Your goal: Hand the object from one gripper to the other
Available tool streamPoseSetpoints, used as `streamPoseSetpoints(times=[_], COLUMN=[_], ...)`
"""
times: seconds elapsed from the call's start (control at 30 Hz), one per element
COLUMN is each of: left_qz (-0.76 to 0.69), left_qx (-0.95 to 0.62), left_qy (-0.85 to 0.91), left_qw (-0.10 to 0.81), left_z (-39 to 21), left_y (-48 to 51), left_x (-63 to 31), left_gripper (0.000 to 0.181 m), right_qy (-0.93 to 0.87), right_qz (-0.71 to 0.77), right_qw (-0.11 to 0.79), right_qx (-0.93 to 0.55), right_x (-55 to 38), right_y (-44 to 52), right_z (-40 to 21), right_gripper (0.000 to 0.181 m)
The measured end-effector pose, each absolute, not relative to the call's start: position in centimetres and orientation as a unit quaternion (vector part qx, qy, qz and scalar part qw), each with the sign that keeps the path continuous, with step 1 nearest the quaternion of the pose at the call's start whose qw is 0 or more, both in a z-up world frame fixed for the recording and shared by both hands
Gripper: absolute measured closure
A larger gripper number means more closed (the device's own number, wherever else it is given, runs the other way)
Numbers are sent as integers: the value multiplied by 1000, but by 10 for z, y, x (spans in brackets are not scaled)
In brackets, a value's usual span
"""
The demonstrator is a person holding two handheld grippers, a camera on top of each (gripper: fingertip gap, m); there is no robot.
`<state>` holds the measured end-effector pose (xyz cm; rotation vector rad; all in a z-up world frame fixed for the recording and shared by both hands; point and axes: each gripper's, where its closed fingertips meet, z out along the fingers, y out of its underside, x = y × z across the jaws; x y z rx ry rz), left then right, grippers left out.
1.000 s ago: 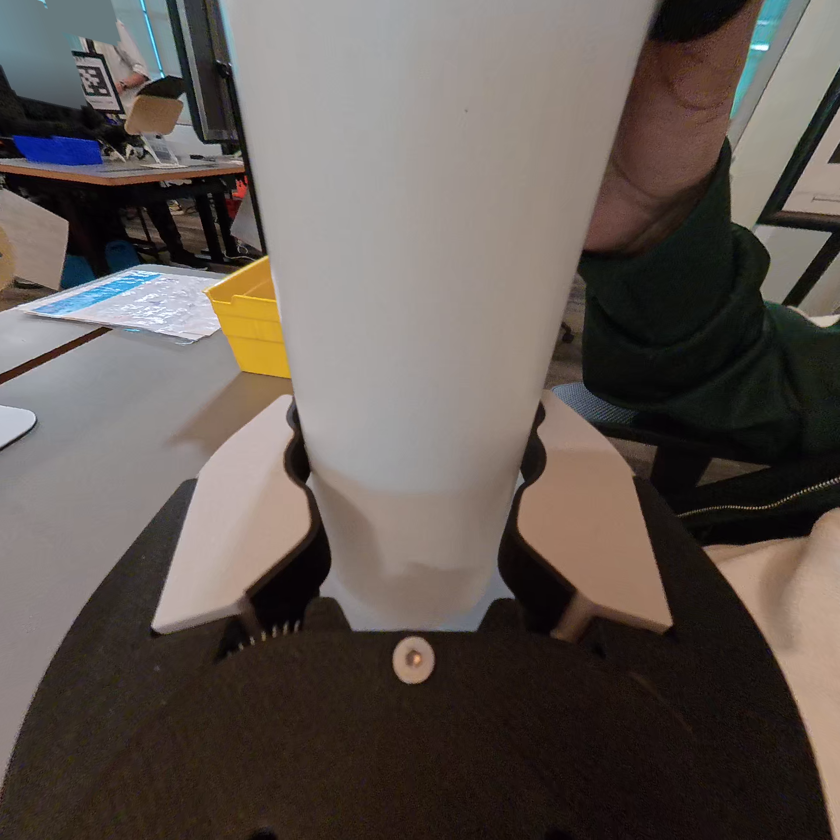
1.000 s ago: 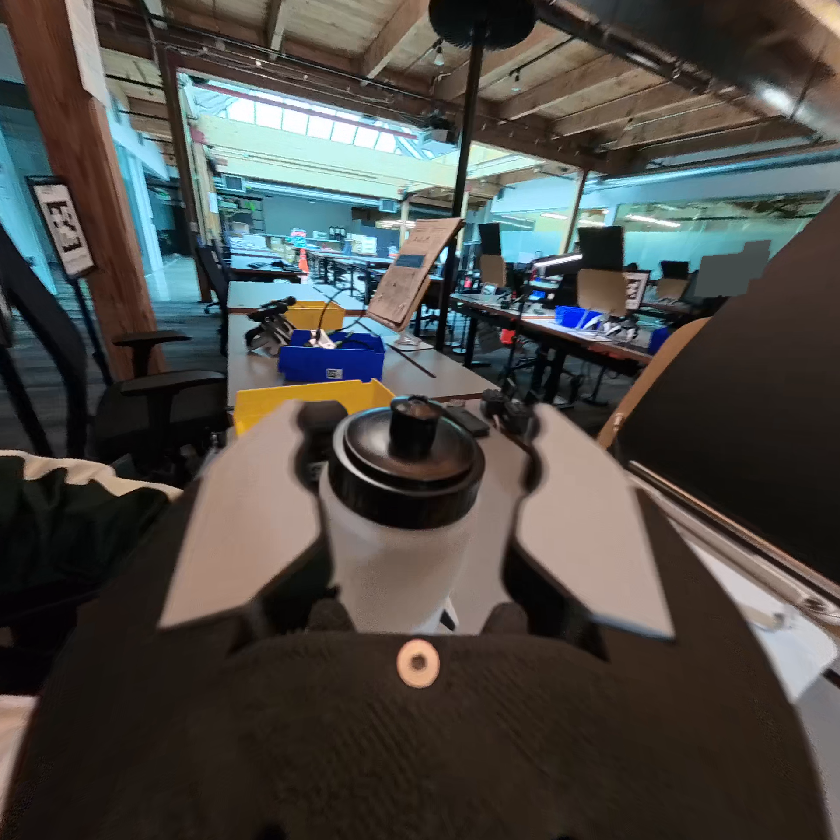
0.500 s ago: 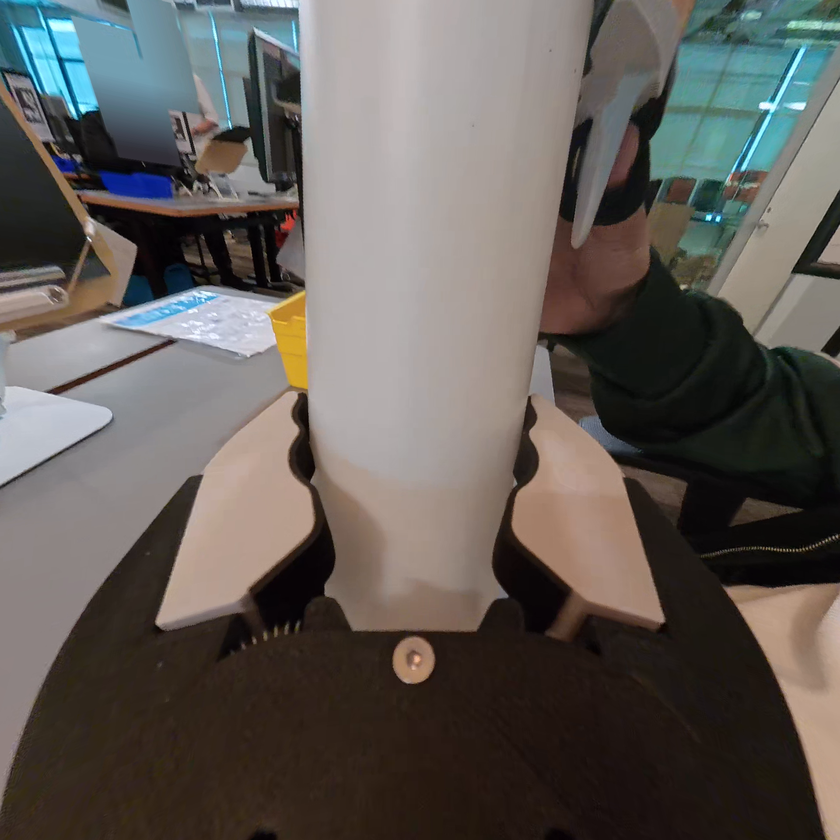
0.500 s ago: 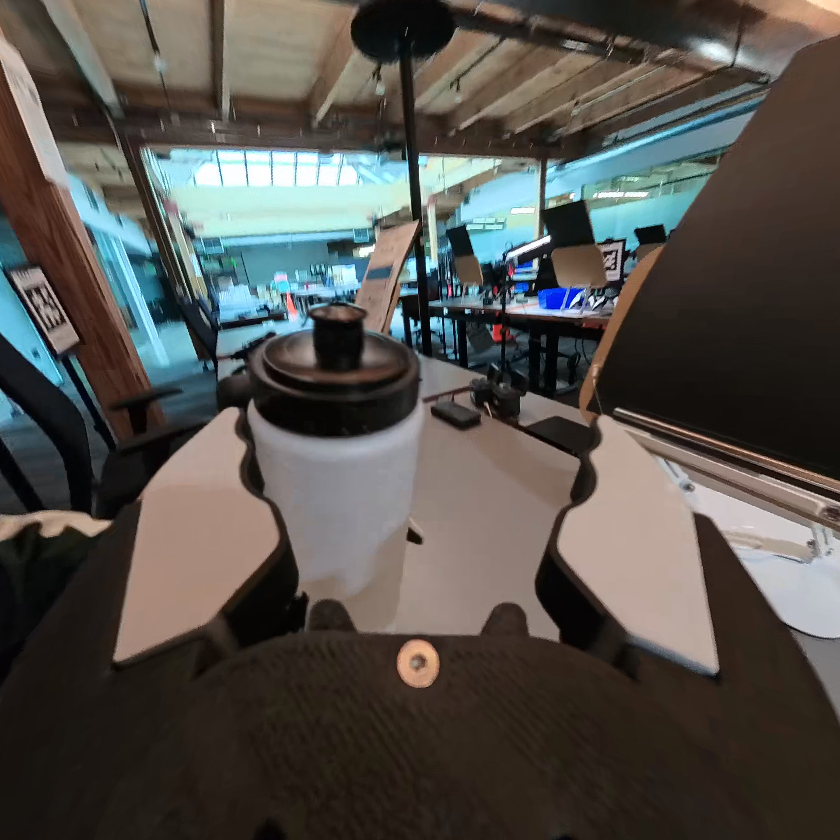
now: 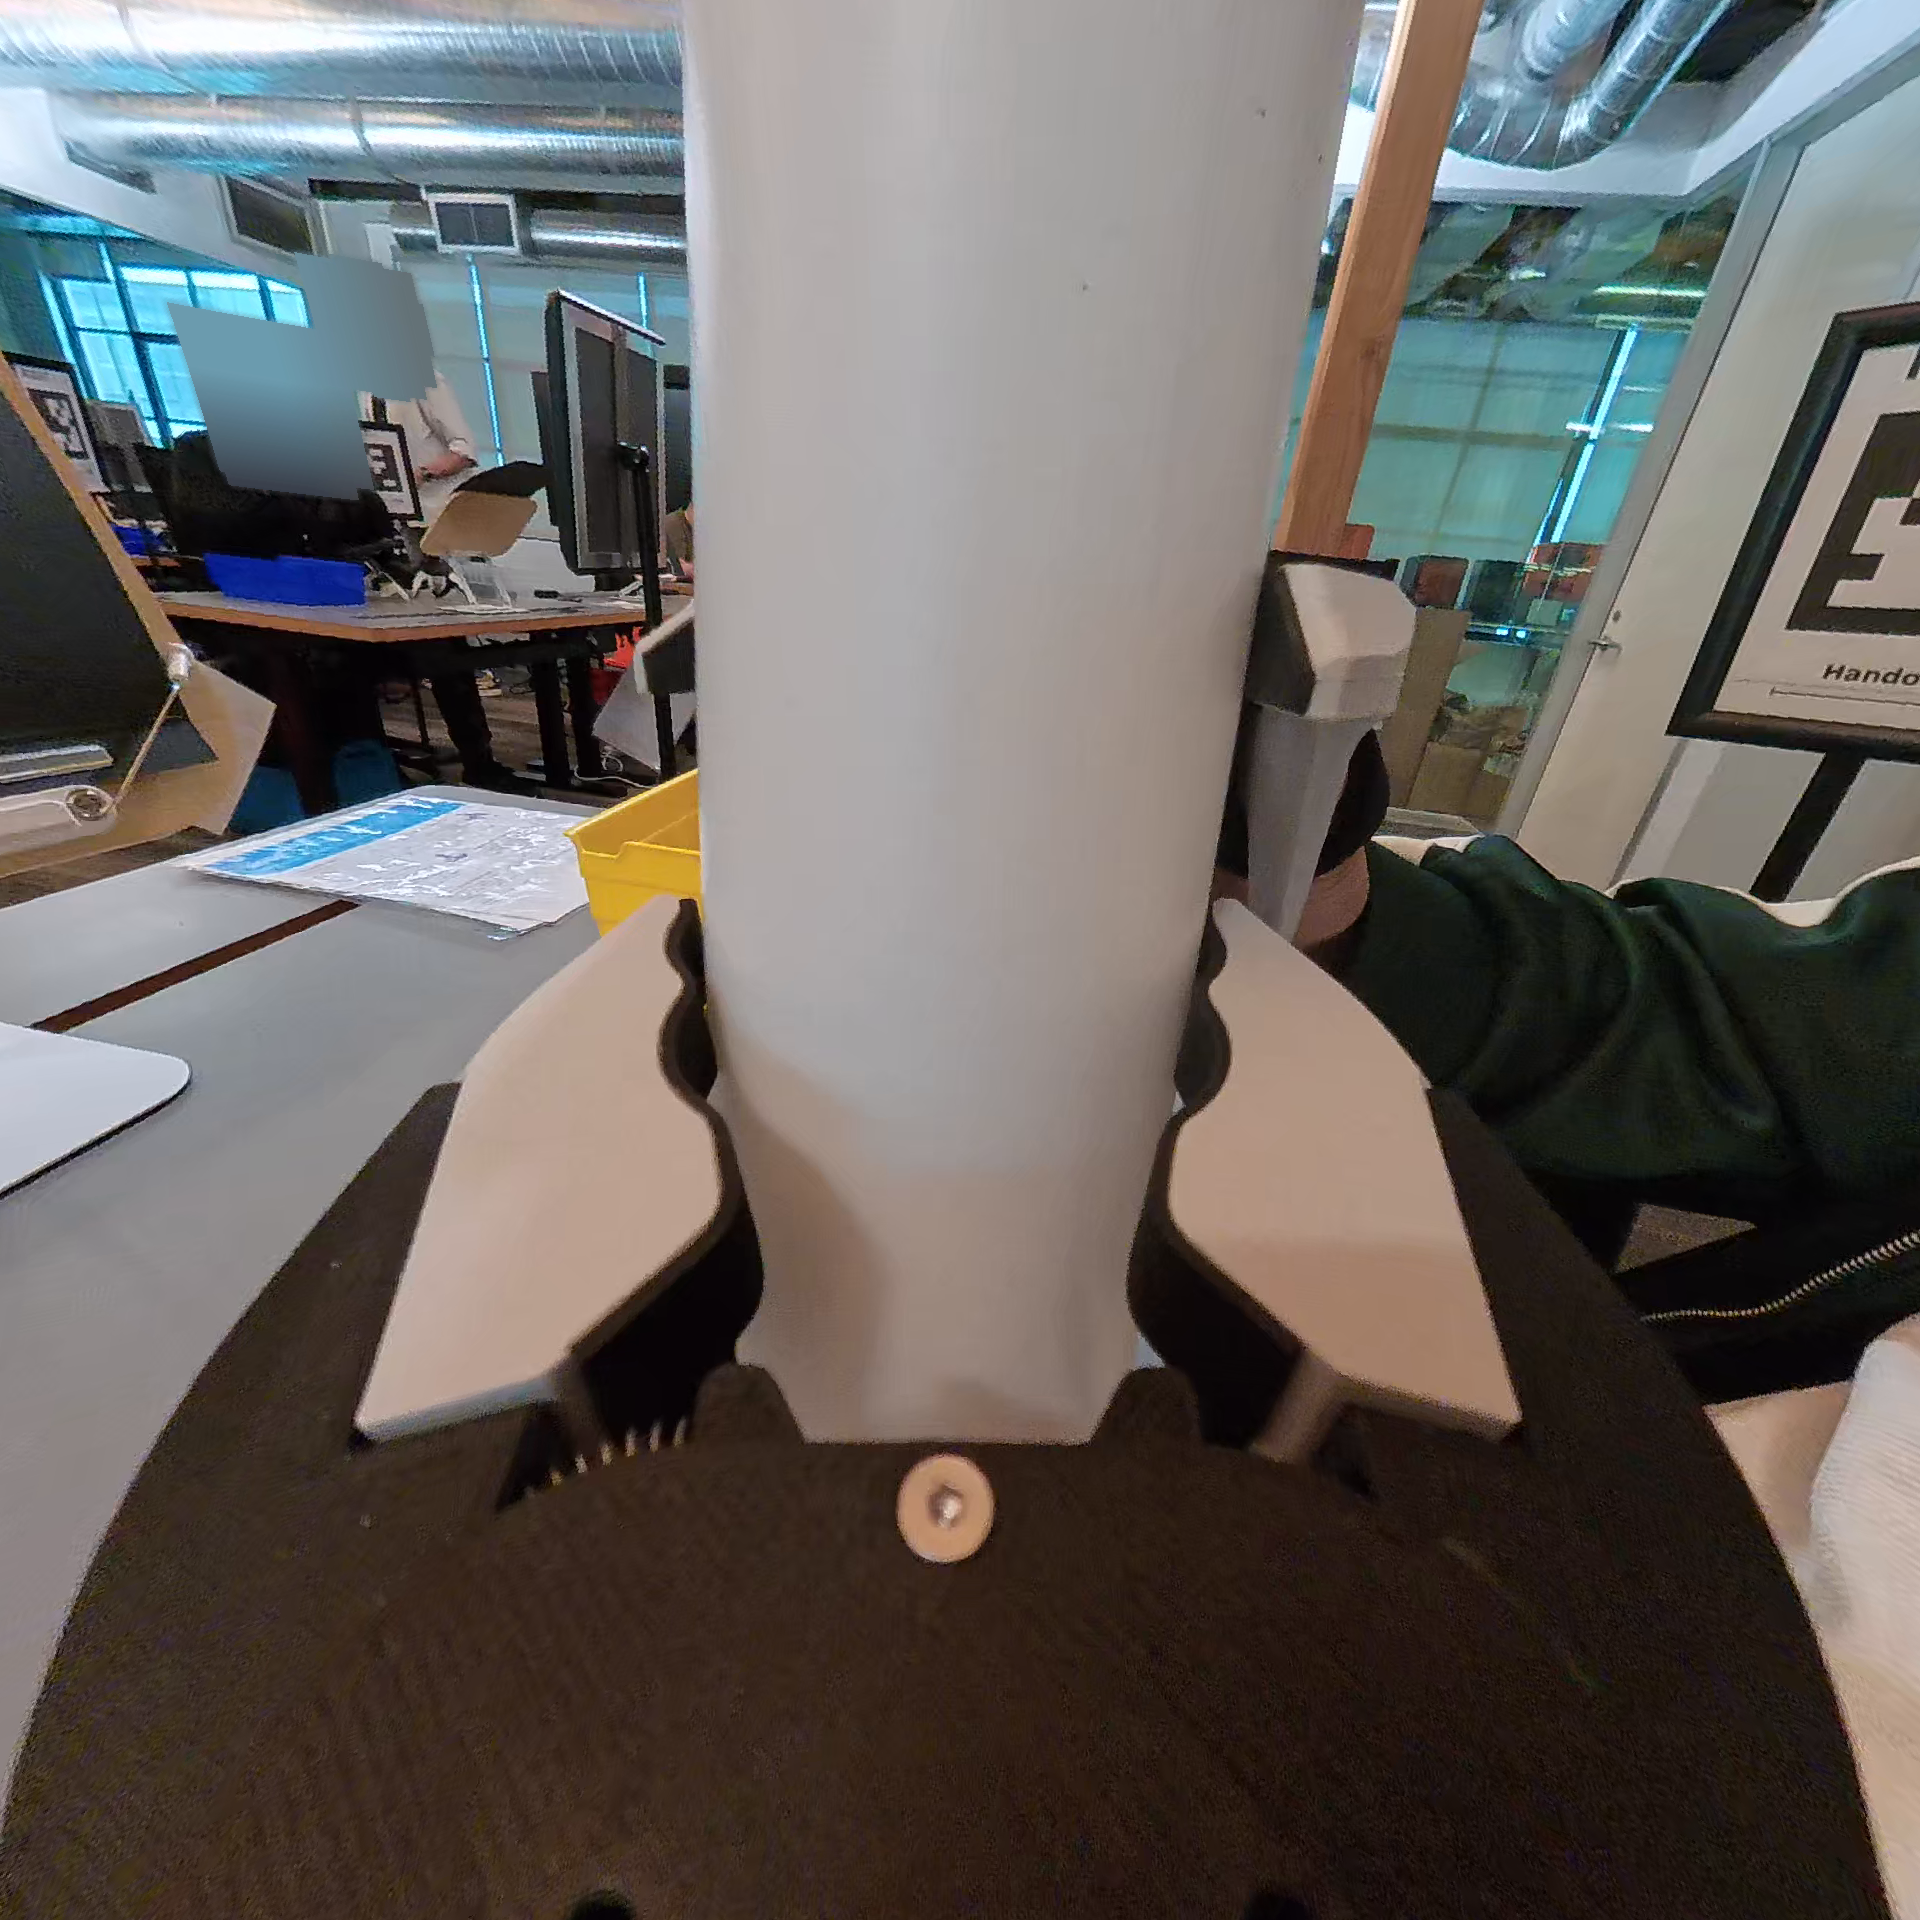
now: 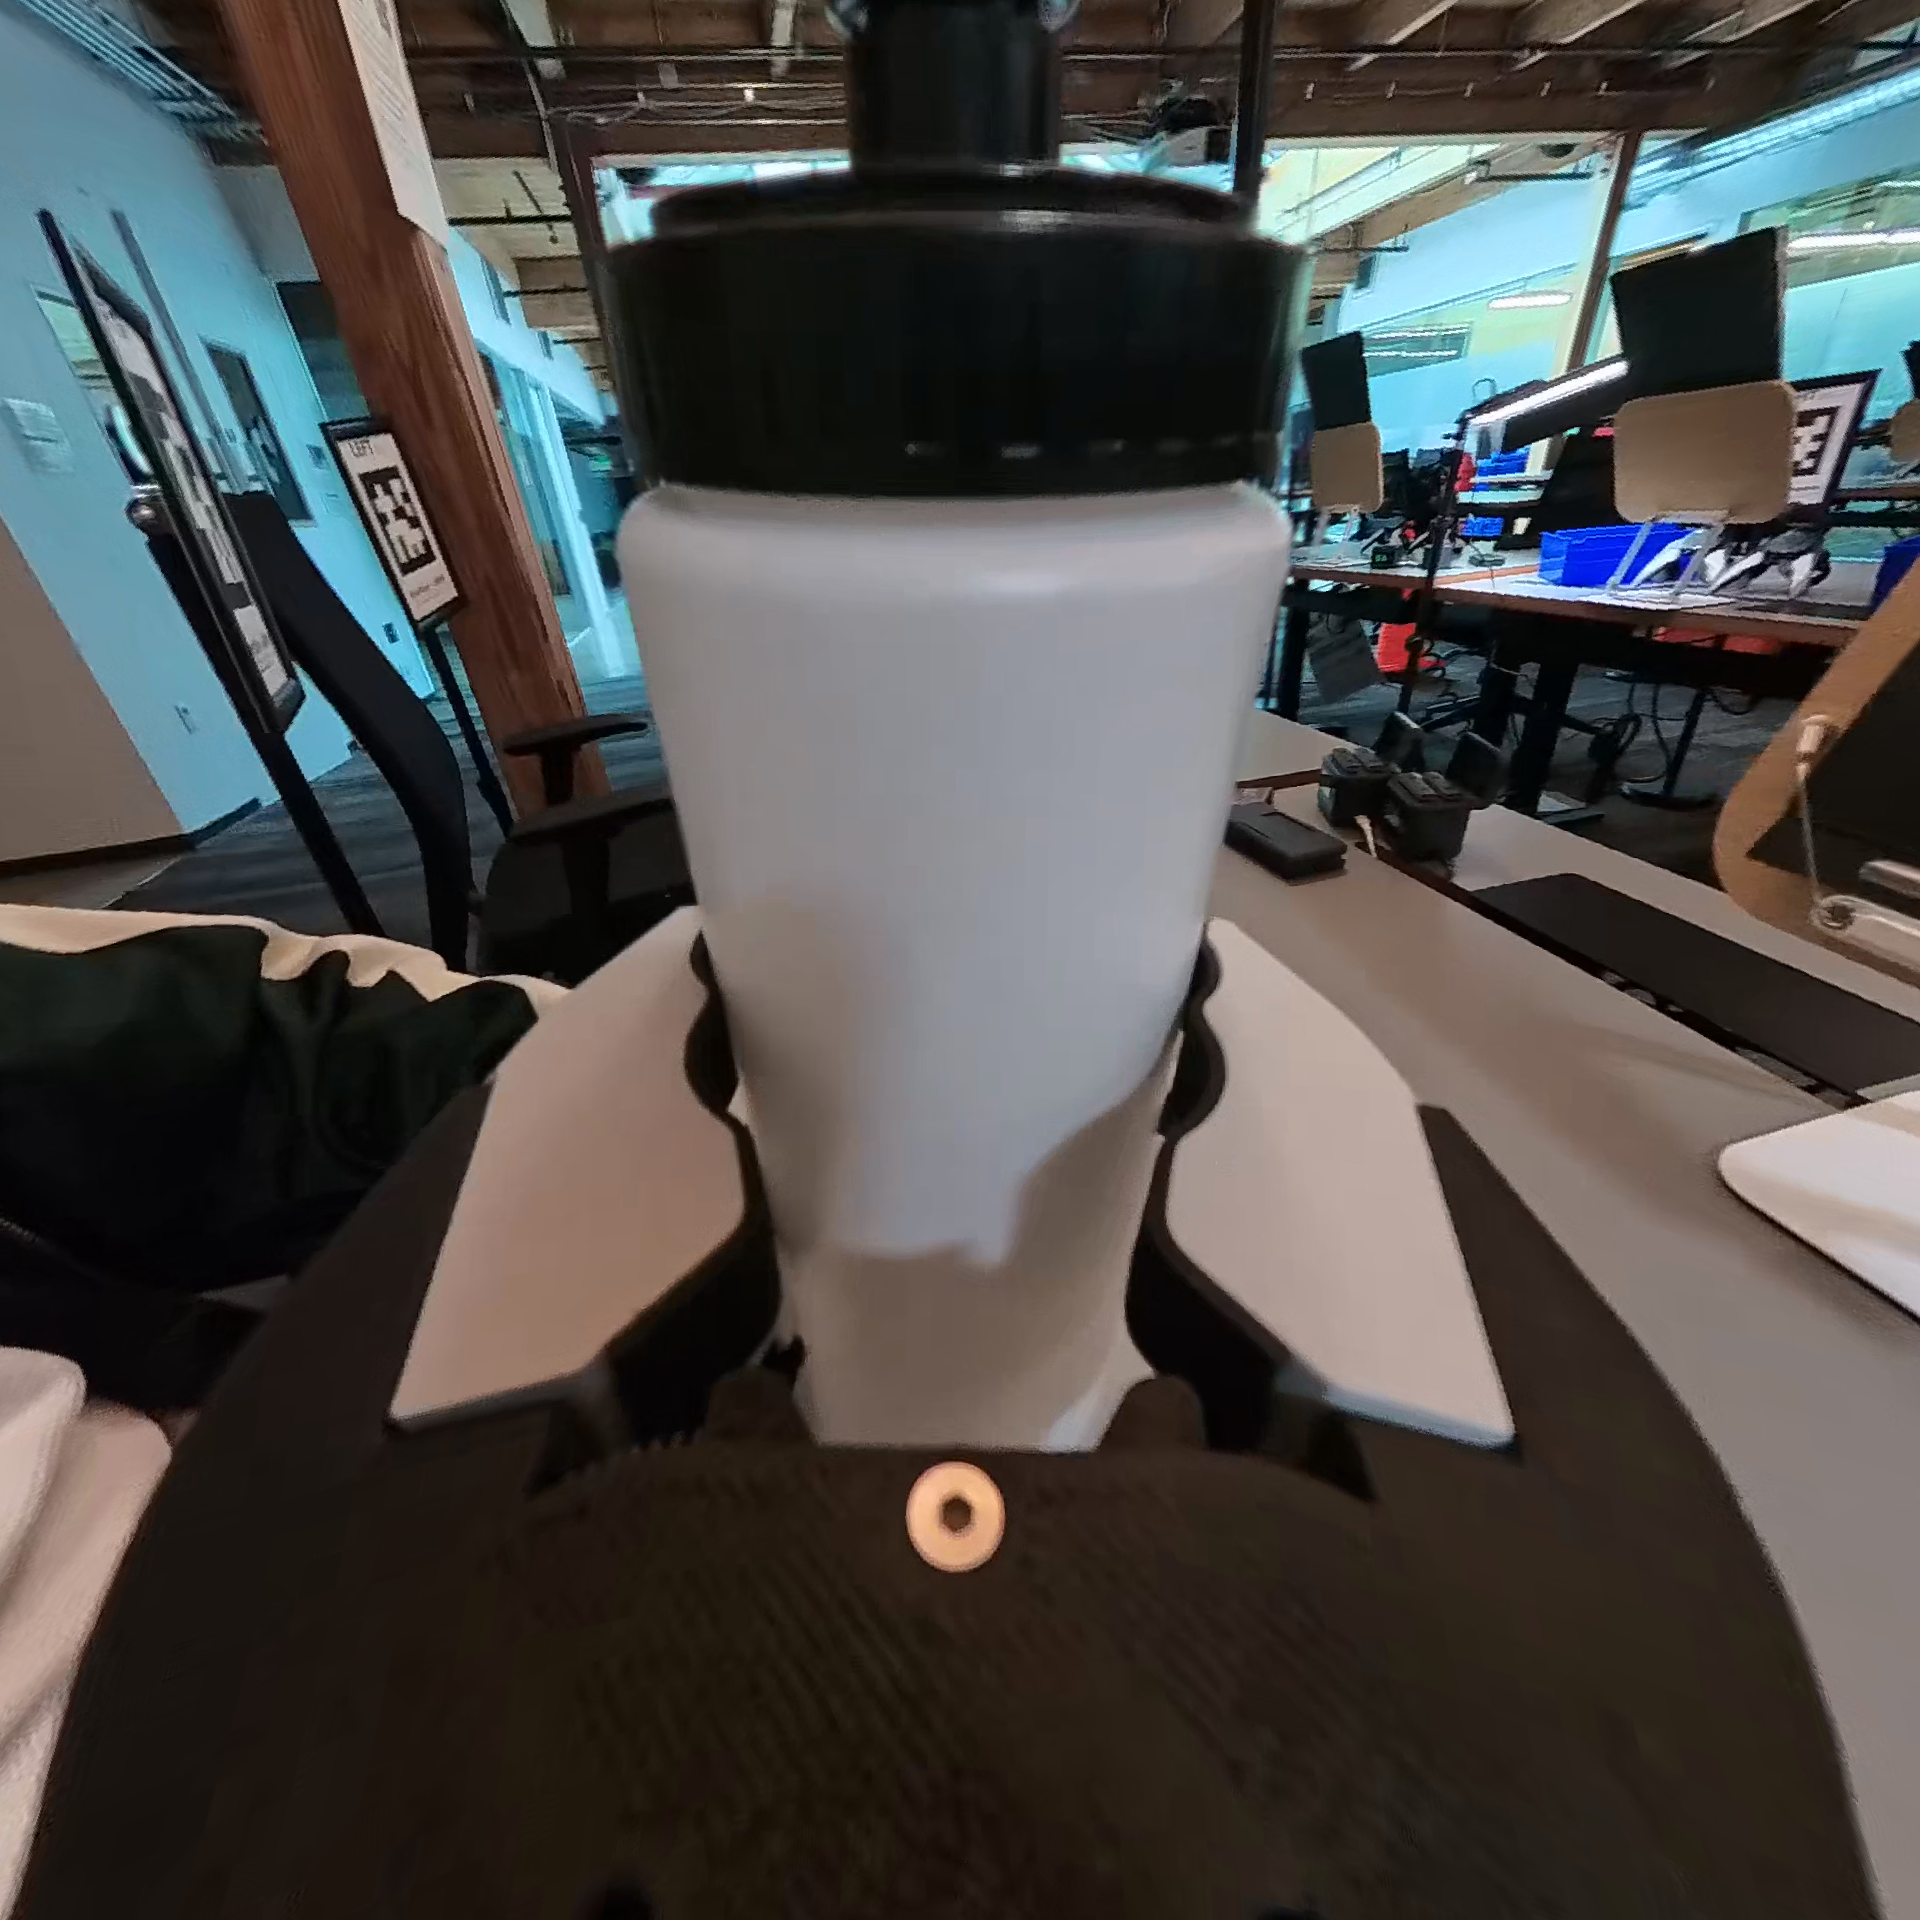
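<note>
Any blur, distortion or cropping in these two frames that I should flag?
Left wrist view: mostly sharp; wide-angle bending widens the white bottle, whose top is cropped; the left gripper shows slight edge smear. Right wrist view: motion blur softens the bottle's black cap and the right gripper; background desks are softer.

smooth matt white bottle [image 6: 951, 790], ribbed black plastic cap [image 6: 951, 353]

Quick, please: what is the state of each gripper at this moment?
Left gripper: closed on the white bottle, low on its body.
Right gripper: closed on the same bottle, below its black cap.
</note>
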<state>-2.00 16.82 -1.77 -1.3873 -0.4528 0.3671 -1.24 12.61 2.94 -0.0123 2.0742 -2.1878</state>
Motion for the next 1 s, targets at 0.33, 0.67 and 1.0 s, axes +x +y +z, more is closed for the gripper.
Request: streamPoseSetpoints(times=[0.33, 0.67, 1.0], left_qz=[180, 156, 152], left_qx=[-616, -625, -648], left_qy=[-215, -237, -231], left_qw=[736, 727, 710], left_z=[-20, -34, -44], left_y=[161, 164, 171], left_x=[-24, -32, -31], left_gripper=[91, 92, 92], right_qy=[656, 760, 803], right_qz=[-742, -399, -257], right_qw=[-47, -161, -107], right_qx=[131, 487, 527], right_x=[-100, -228, -237], right_y=[241, 467, 483], right_z=[107, -37, -130], right_gripper=[96, 96, 97])
